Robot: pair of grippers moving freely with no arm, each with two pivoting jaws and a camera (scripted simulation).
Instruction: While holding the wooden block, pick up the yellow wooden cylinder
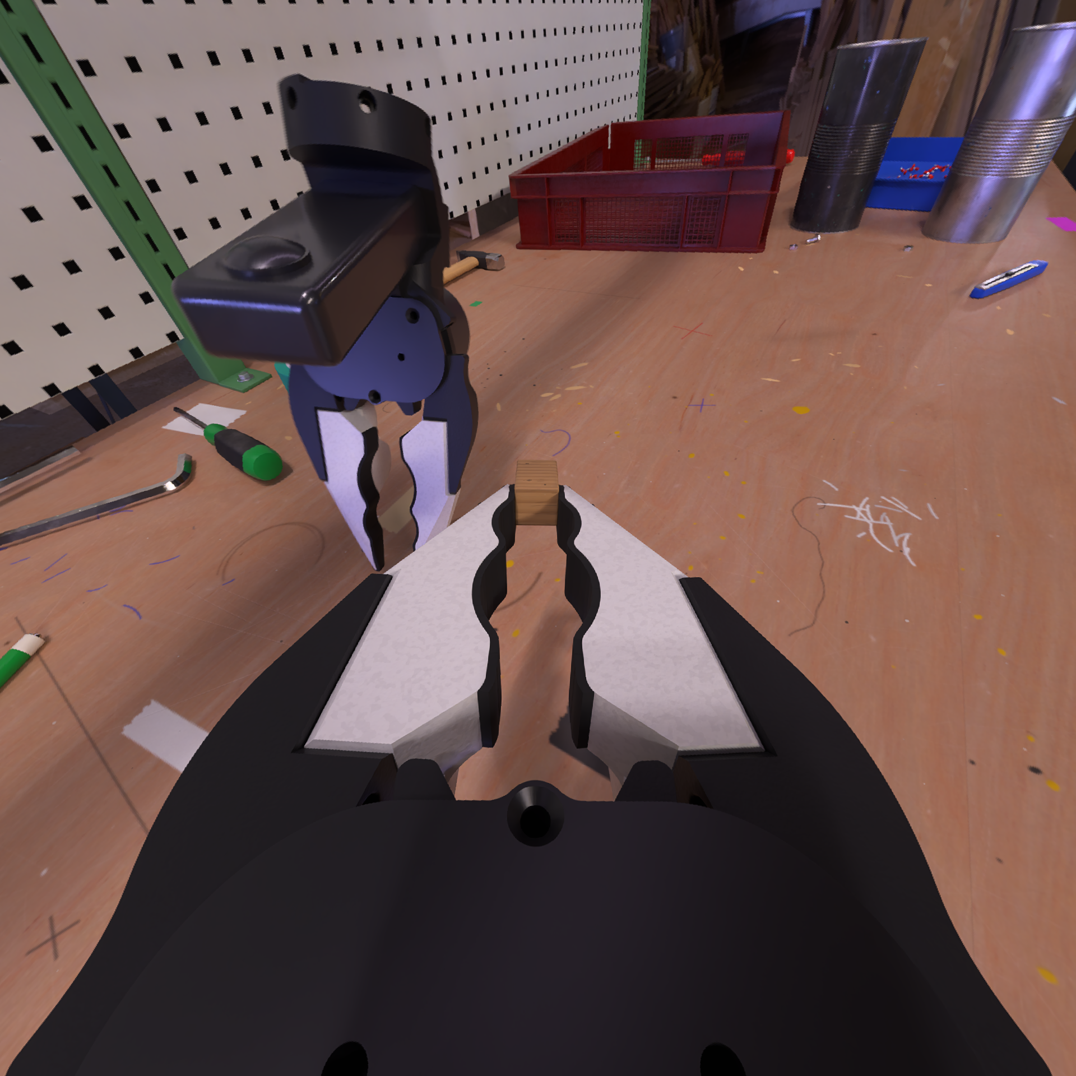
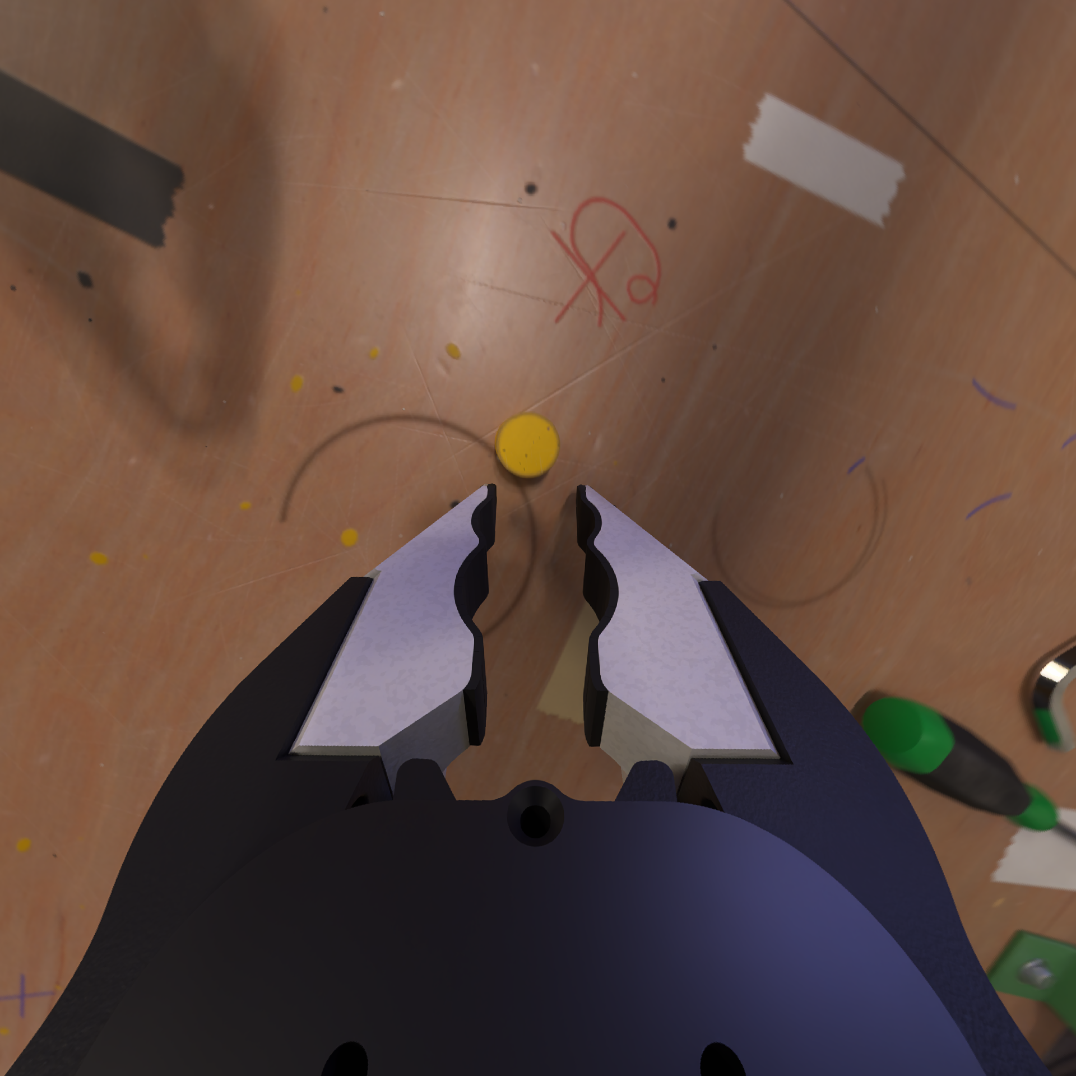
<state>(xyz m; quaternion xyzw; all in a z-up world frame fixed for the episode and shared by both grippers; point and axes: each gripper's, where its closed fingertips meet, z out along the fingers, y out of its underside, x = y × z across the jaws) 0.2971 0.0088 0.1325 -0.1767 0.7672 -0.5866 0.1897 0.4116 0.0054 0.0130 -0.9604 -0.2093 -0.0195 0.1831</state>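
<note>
My left gripper [image 1: 536, 495] is shut on a small light wooden block [image 1: 536, 492], held at its fingertips above the workbench. My right gripper [image 2: 536, 492] is open and empty and points straight down at the bench. The yellow wooden cylinder [image 2: 527, 445] stands upright on the bench and shows as a yellow disc just beyond the right fingertips, slightly left of the gap. In the left wrist view the right gripper [image 1: 396, 541] hangs to the left of the block, fingers down; the cylinder is hidden there.
A green-handled screwdriver [image 1: 241, 445] and a metal hex key [image 1: 99, 506] lie at the left. A red crate [image 1: 646, 186], two metal pipes [image 1: 850, 140], a blue tray [image 1: 914, 174], a hammer [image 1: 474, 265] and a blue knife [image 1: 1007, 279] lie farther back. A pegboard wall [image 1: 349, 58] is behind.
</note>
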